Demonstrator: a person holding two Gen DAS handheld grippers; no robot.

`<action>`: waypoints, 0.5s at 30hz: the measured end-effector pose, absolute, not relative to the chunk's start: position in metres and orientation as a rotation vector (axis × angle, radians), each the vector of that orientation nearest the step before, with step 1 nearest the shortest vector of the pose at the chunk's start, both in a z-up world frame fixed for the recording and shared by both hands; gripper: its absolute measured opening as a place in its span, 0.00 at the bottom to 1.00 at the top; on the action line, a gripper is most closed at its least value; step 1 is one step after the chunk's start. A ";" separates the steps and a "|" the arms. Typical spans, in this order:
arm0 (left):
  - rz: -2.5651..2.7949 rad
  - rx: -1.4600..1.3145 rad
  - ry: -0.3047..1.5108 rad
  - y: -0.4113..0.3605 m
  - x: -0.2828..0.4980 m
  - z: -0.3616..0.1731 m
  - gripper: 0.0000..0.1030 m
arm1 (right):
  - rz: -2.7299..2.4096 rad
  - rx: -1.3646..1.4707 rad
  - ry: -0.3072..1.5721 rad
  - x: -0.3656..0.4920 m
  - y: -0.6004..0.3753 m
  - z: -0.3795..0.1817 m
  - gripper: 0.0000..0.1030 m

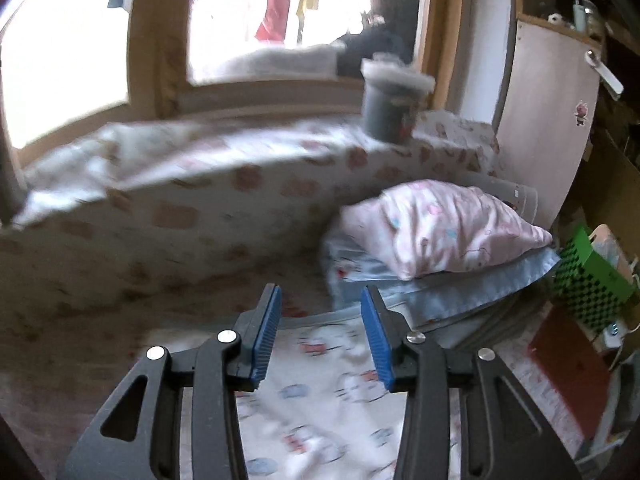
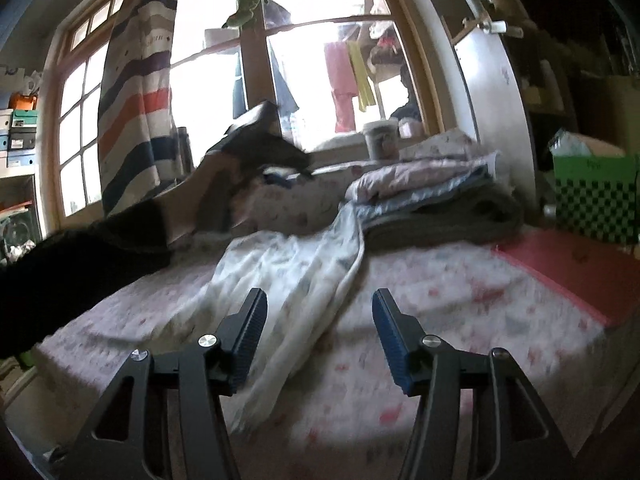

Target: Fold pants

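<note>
The white printed pants (image 2: 296, 276) lie crumpled along the bed, from near my right gripper up toward the pile of bedding. In the left wrist view the pants (image 1: 320, 392) lie flat under and ahead of my left gripper (image 1: 321, 296). The left gripper is open and empty, just above the cloth. My right gripper (image 2: 320, 300) is open and empty, above the near end of the pants. The left hand and its gripper (image 2: 256, 148) show at the far left of the right wrist view, held above the bed.
A pink pillow (image 1: 444, 228) on folded blue bedding (image 1: 460, 292) lies ahead right. A grey folded blanket (image 2: 452, 216) sits beside it. A tub (image 1: 392, 100) stands on the window ledge. A green checked box (image 2: 592, 196) and a red mat (image 2: 576, 272) are at the right.
</note>
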State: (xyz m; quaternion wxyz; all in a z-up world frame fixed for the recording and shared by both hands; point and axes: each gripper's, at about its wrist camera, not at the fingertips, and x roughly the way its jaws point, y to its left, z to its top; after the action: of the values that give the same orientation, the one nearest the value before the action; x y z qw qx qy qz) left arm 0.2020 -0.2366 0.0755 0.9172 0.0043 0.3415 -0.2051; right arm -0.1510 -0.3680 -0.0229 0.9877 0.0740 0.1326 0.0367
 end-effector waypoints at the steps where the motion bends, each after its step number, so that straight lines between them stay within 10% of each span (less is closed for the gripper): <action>1: -0.415 0.012 0.686 -0.228 0.197 0.079 0.40 | 0.072 0.151 0.258 -0.145 -0.371 -0.017 0.55; 15: -0.322 -0.066 0.820 -0.131 0.220 0.028 0.46 | 0.279 0.298 0.388 0.026 -0.440 0.072 0.45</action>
State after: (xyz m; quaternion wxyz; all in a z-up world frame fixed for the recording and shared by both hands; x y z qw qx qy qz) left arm 0.2196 -0.1311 0.0278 0.9040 -0.0318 0.3968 -0.1556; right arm 0.0264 -0.4404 0.0720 0.9606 0.1473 0.1914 0.1376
